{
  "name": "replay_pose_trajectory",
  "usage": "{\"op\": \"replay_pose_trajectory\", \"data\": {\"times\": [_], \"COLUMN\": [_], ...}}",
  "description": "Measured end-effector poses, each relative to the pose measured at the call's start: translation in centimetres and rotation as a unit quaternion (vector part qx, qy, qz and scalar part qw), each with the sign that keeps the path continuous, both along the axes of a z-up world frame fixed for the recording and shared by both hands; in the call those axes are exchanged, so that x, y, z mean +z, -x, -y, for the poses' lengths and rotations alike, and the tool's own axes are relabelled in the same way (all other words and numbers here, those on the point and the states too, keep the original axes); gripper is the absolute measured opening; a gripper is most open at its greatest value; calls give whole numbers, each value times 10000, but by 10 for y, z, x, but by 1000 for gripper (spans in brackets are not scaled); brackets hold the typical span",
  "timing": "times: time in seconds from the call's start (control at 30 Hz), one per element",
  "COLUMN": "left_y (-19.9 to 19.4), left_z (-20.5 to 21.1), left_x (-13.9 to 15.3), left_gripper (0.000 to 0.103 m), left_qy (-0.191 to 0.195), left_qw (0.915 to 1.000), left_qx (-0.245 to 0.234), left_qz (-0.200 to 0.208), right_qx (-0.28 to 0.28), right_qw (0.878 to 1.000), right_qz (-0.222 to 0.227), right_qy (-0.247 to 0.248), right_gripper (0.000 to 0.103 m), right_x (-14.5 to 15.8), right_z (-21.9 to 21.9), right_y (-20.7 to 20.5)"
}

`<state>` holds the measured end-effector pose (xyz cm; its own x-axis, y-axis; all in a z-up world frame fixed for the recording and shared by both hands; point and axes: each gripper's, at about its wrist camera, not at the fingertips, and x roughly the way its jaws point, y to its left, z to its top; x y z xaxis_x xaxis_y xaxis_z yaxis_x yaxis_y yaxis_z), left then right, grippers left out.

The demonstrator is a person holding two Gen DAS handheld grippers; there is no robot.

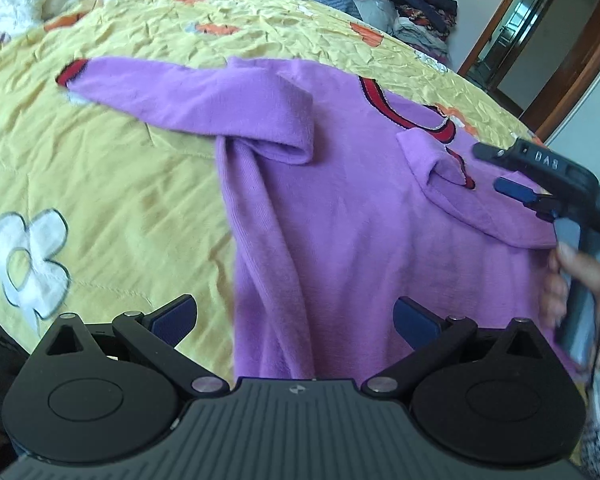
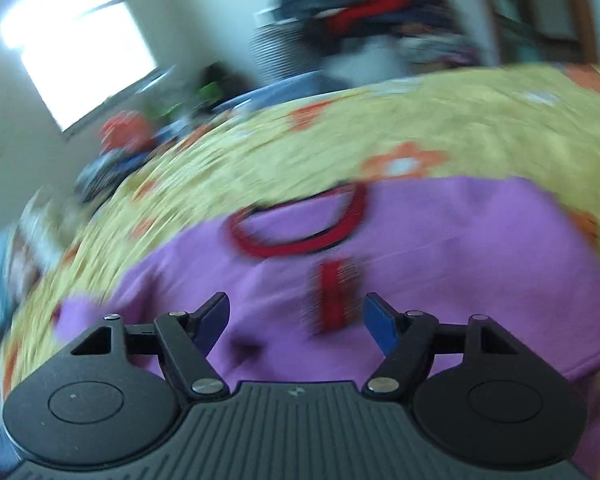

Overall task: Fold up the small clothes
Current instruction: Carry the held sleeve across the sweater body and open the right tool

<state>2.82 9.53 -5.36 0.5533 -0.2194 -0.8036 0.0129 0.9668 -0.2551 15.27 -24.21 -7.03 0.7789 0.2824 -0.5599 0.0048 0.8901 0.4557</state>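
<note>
sleeve fold half done on the purple sweater

sweater (image 1: 340, 208) lies spread on the yellow quilt (image 1: 100, 184) that covers the bed, its body running from the near edge up toward the far right corner, neckline (image 1: 404, 112) with the red trim pointing that way. on the left, one sleeve (image 1: 172, 92) stretches straight out across the quilt toward the left edge, red cuff at its tip, not yet folded. on the right, the other sleeve (image 1: 460, 200) already lies turned in over the chest, its red cuff near the collar. so the step in hand looks like the sleeve folds, with one side in and one side out.

the left gripper (image 1: 296, 320) hovers over the hem near the bed's near edge, fingers spread wide, nothing between them and no pad pressing the fabric. the next move probably calls for it to reach to the outstretched sleeve, pinch it near the cuff and carry it in across the body.

the right gripper (image 2: 296, 320), held in a hand (image 1: 576, 280) at the right edge, hangs above the folded sleeve with its jaws apart and empty; its own view is blurred, and whether a fingertip brushes the cloth i cannot tell.
</note>
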Motion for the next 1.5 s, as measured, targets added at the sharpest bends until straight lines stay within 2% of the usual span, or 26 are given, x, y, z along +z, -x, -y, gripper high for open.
{"op": "replay_pose_trajectory", "data": {"times": [0.07, 0.13, 0.17, 0.2, 0.23, 0.43, 0.5, 0.67, 0.73, 0.77, 0.8, 0.87, 0.93, 1.03, 1.07, 1.1, 1.17, 1.2, 1.23, 1.27, 1.3, 1.43, 1.5], "left_y": [4, 6, 7, 8, 8, 3, -8, -23, -21, -20, -19, -17, -15, -12, -11, -10, -6, -3, -1, 2, 3, 8, 7], "left_z": [-1, -1, -2, -2, -4, -22, -28, -48, -55, -57, -59, -65, -73, -87, -91, -96, -104, -107, -110, -113, -114, -121, -123], "left_x": [0, 0, -1, -1, -2, 2, 7, 25, 27, 26, 24, 20, 14, 3, -1, -3, -5, -4, -2, 0, 3, 14, 18], "left_gripper": [103, 103, 103, 103, 103, 103, 103, 103, 103, 103, 103, 103, 103, 103, 103, 103, 103, 103, 103, 103, 103, 103, 103], "left_qy": [62, 93, 84, 60, 37, 182, 163, 563, 706, 755, 788, 809, 821, 1005, 1074, 1134, 1210, 1227, 1231, 1213, 1174, 970, 969], "left_qw": [10000, 9999, 9999, 10000, 10000, 9994, 9989, 9954, 9936, 9931, 9929, 9930, 9922, 9894, 9882, 9869, 9846, 9839, 9834, 9835, 9838, 9851, 9844], "left_qx": [9, -12, -23, -15, 2, 227, 398, 683, 781, 805, 811, 819, 907, 1046, 1094, 1148, 1259, 1302, 1329, 1342, 1349, 1402, 1434], "left_qz": [37, 64, 58, 48, 37, 202, 198, 373, 415, 408, 372, 270, 227, 96, 55, 11, -9, 16, 50, 85, 111, 241, 301], "right_qx": [-194, 10, 97, 211, 317, 861, 1015, 1737, 2088, 2110, 2065, 2015, 1710, 1730, 1808, 1960, 2221, 2251, 2287, 2295, 2345, 2546, 2732], "right_qw": [9985, 9946, 9929, 9927, 9923, 9884, 9927, 9844, 9761, 9736, 9747, 9785, 9850, 9832, 9814, 9780, 9718, 9716, 9716, 9721, 9709, 9659, 9599], "right_qz": [-367, -707, -742, -750, -747, -343, -268, -283, -521, -635, -593, -398, -160, -400, -505, -542, -535, -494, -460, -397, -430, -129, -128], "right_qy": [-354, -762, -927, -919, -936, -1202, -589, -55, 295, 589, 623, 193, -163, -422, -407, -453, -591, -541, -403, -267, -225, -458, -608], "right_gripper": [68, 54, 37, 13, 4, 4, 4, 4, 5, 5, 8, 10, 11, 13, 25, 53, 88, 86, 76, 23, 13, 13, 13], "right_x": [-14, -31, -36, -38, -38, -11, -3, -13, -24, -26, -24, -13, -3, -6, -9, -14, -23, -26, -28, -29, -31, -16, -9], "right_z": [20, 25, 23, 18, 11, -45, -80, -169, -203, -217, -219, -203, -177, -166, -171, -179, -195, -205, -217, -227, -238, -272, -292], "right_y": [-22, -42, -46, -49, -50, -50, -54, -55, -59, -59, -55, -43, -27, -30, -33, -36, -41, -43, -45, -47, -49, -48, -49]}}
